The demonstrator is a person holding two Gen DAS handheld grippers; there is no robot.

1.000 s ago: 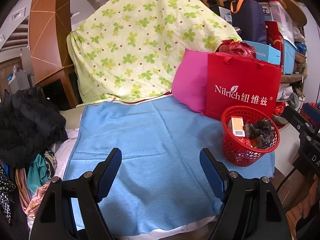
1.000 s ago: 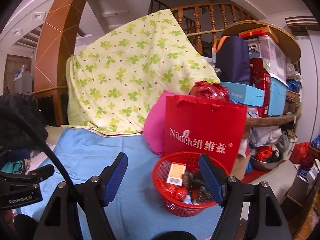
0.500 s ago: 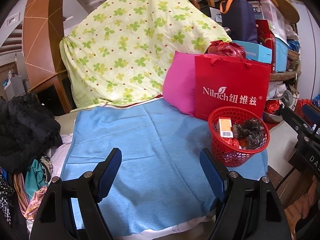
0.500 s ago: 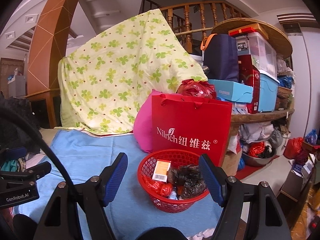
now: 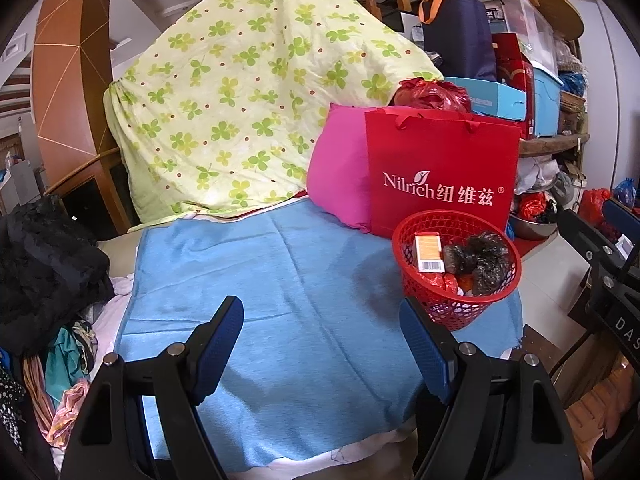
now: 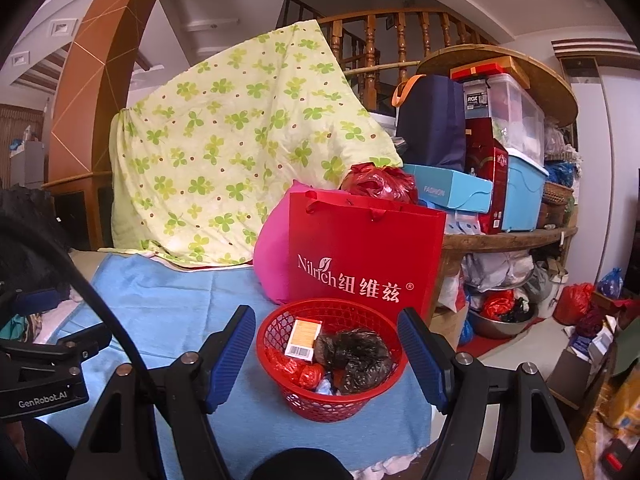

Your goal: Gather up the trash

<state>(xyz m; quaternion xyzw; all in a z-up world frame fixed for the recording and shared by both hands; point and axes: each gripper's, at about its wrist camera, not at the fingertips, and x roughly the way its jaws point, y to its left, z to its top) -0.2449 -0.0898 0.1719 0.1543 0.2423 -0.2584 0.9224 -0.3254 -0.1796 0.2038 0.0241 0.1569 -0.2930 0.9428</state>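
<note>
A red mesh basket [image 5: 434,298] [image 6: 280,332] stands on the right end of a blue cloth [image 5: 280,280] [image 6: 160,312]. In it lie a small orange box [image 5: 429,252] [image 6: 303,338], crumpled black plastic [image 5: 480,262] [image 6: 356,356] and red wrappers [image 6: 296,370]. My left gripper [image 5: 322,346] is open and empty, held over the cloth to the basket's left. My right gripper [image 6: 326,354] is open and empty, with the basket showing between its fingers, behind them.
A red paper bag [image 5: 440,176] [image 6: 360,264] and a pink pillow [image 5: 336,184] stand behind the basket. A green-patterned quilt [image 5: 248,100] rises at the back. Dark clothes [image 5: 44,264] pile at the left. Cluttered shelves [image 6: 512,184] and floor bags are at the right.
Both grippers have drawn back and shifted a little, so the basket sits lower and more central in the right wrist view. Both grippers stay open and empty.
</note>
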